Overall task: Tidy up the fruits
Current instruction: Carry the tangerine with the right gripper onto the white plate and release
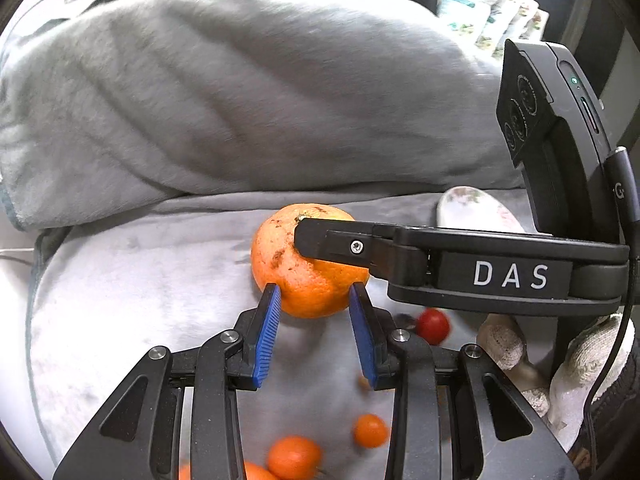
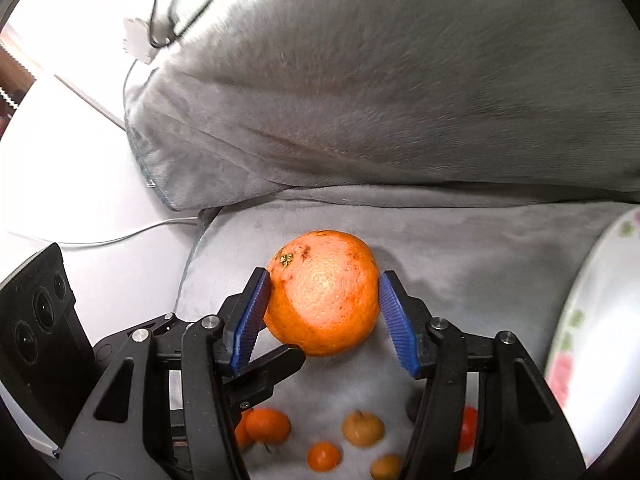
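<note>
Right now a large orange (image 1: 308,264) (image 2: 324,292) sits between both pairs of blue-padded fingers at once, raised over a grey blanket (image 1: 120,280) (image 2: 460,248). In the left wrist view the left gripper (image 1: 314,300) has its fingers (image 1: 268,320) set against the lower sides of the orange, grasping it. The right gripper (image 2: 322,312) reaches in from the right in that view, its black finger lying across the top of the fruit. In the right wrist view its left pad (image 2: 254,312) touches the orange, while the right pad (image 2: 396,320) stands just clear of the skin, so I cannot tell whether this grip is clenched or released.

Below the orange, small fruits lie scattered on the blanket: little orange ones (image 1: 294,458) (image 2: 267,426), a red one (image 1: 433,326) (image 2: 467,428) and yellowish ones (image 2: 363,428). A flowered plate (image 2: 576,320) (image 1: 476,208) rests on the blanket to the right, well apart from the orange. Behind everything a grey cushion (image 1: 240,100) (image 2: 380,80) bulges up. A gloved hand (image 1: 560,368) holds the right gripper's handle.
</note>
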The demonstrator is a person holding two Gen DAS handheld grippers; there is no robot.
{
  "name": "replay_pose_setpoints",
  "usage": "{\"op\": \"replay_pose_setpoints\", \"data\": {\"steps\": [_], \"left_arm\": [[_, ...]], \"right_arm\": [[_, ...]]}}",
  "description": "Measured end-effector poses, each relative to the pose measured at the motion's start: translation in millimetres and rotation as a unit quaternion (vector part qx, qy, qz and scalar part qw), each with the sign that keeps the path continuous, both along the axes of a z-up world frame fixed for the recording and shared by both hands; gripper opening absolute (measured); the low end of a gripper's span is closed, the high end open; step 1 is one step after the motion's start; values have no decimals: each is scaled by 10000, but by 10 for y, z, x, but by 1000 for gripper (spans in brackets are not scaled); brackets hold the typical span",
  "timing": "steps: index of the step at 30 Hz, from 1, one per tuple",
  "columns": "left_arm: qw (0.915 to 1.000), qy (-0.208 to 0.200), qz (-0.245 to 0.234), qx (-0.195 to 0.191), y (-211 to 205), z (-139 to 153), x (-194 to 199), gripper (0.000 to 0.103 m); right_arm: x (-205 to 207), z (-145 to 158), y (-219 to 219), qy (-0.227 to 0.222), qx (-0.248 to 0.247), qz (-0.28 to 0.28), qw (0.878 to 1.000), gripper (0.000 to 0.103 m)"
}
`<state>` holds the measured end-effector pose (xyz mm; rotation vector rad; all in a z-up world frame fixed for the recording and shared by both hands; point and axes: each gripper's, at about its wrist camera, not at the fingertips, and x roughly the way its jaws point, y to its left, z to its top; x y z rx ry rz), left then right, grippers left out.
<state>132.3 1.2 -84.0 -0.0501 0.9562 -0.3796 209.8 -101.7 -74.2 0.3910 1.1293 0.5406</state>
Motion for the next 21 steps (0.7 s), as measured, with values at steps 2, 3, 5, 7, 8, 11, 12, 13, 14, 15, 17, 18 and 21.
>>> {"op": "replay_pose_setpoints", "data": {"steps": [2, 3, 5, 7, 8, 11, 12, 13, 14, 15, 17, 18, 21], "left_arm": [[9999, -72, -81, -17, -89, 55, -80, 34], [9999, -100, -113, -25, -136, 74, -115, 34], [9997, -163, -187, -46, -223, 115, -199, 34], [9994, -205, -275, -95, -330, 141, -271, 34], [9991, -229, -328, -123, -398, 151, -317, 34], [9984, -277, -468, -150, -587, 163, -404, 34], [9981, -286, -520, -159, -642, 160, -436, 34], [9978, -290, -573, -163, -707, 156, -465, 34], [9976, -288, -615, -163, -754, 158, -484, 34], [9972, -277, -676, -183, -814, 146, -503, 34], [9964, -240, -773, -237, -986, 90, -498, 34], [9960, -215, -830, -255, -1044, 72, -510, 34], [9949, -164, -955, -277, -1159, 40, -510, 34]], "right_arm": [[-73, 64, -101, -49, -21, -42, 10000, 59], [-114, 95, -158, -71, -29, -59, 10000, 59], [-204, 152, -290, -108, -41, -103, 9999, 59], [-297, 203, -425, -159, -85, -160, 9997, 59], [-347, 224, -497, -182, -114, -193, 9996, 59], [-492, 263, -715, -217, -190, -283, 9992, 59], [-529, 267, -786, -209, -203, -325, 9990, 59], [-577, 269, -873, -202, -219, -375, 9989, 59], [-604, 267, -927, -200, -234, -403, 9987, 59], [-640, 263, -997, -191, -248, -440, 9985, 59], [-698, 249, -1131, -157, -270, -501, 9983, 59], [-726, 240, -1197, -137, -286, -530, 9981, 59], [-789, 217, -1343, -99, -366, -602, 9975, 59]]}}
